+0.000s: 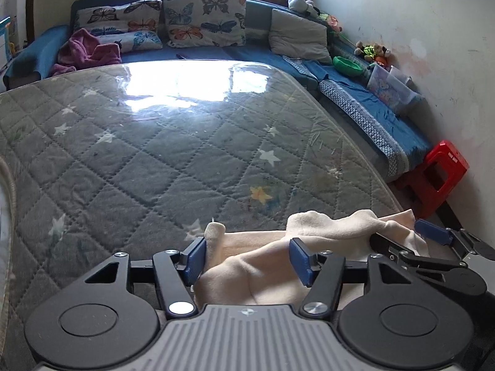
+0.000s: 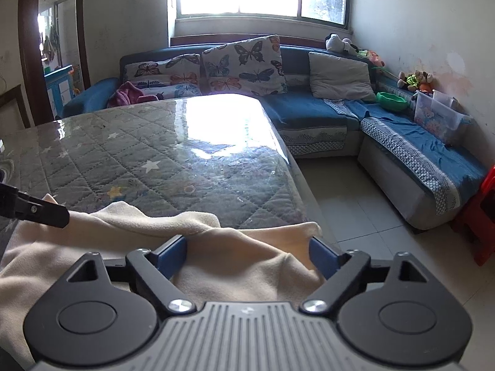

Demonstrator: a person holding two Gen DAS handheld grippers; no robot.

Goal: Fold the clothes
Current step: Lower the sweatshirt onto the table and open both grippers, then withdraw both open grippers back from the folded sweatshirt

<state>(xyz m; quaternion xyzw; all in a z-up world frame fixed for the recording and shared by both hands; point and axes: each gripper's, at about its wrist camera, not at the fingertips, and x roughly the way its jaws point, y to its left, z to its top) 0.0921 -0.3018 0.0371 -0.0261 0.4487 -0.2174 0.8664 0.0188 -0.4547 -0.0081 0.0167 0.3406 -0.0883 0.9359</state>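
A cream fleece garment (image 1: 263, 266) lies bunched at the near edge of the quilted grey table (image 1: 154, 154). My left gripper (image 1: 247, 258) is open, its blue pads on either side of a fold of the garment. My right gripper (image 2: 249, 255) is open too, its pads straddling another bunch of the same garment (image 2: 241, 262) near the table's right corner (image 2: 278, 204). The right gripper also shows at the right of the left wrist view (image 1: 433, 241), resting by the cloth. The left gripper's black finger shows at the left of the right wrist view (image 2: 34, 208).
The table has a glossy clear cover. A blue corner sofa (image 2: 324, 117) with butterfly cushions (image 2: 244, 65), a purple cloth (image 1: 86, 52), a green bowl (image 2: 391, 100), toys and a clear box (image 2: 439, 117) runs behind and to the right. A red stool (image 1: 439, 173) stands by the wall. Tiled floor (image 2: 355, 204) lies right of the table.
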